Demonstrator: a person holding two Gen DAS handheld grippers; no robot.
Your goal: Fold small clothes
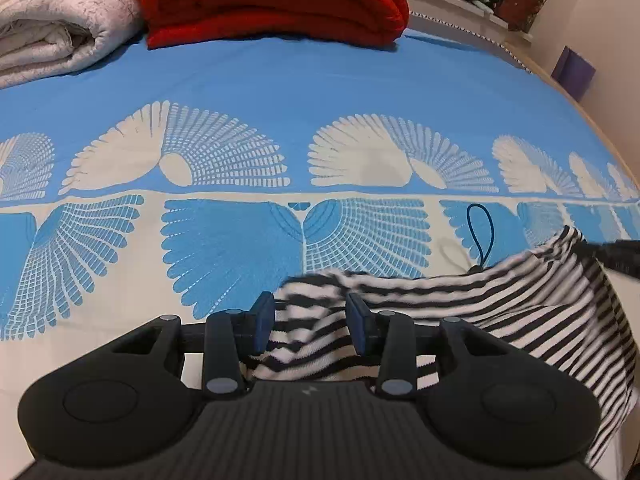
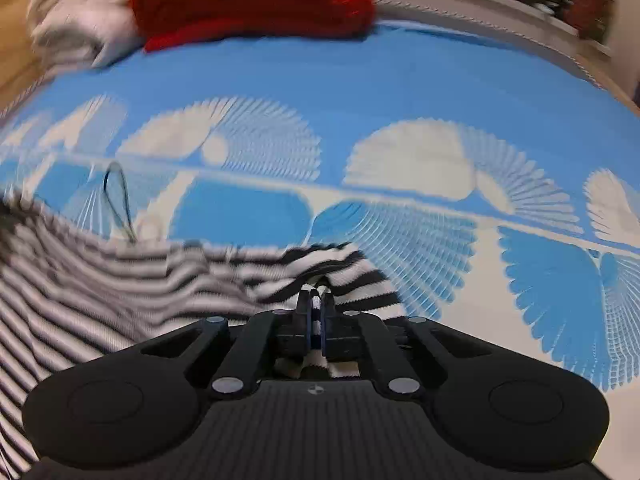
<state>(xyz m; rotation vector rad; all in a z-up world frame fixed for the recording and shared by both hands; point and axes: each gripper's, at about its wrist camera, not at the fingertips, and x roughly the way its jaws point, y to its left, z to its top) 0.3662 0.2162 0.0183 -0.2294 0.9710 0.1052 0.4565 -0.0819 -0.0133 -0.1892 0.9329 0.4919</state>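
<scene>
Black-and-white striped knit garment (image 2: 120,300): pinched in closed right gripper (image 2: 317,300); bunched between parted left gripper (image 1: 310,312) pads, grip unclear. Next: fold toward 12 o'clock.

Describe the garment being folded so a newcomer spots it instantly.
On the blue-and-cream patterned bedspread, look at the near edge, far from the red blanket. The striped garment lies there, the only black-and-white striped thing.

You are working over a bed (image 1: 320,80) spread with a blue cotton sheet printed with cream fan shapes. At its twelve o'clock edge lies a folded red fleece blanket (image 1: 272,0); a rolled cream quilt (image 1: 52,20) sits at ten o'clock. A black-and-white striped knit garment (image 1: 520,304) drapes at four o'clock, beside a thin dark cord loop (image 1: 482,232).
</scene>
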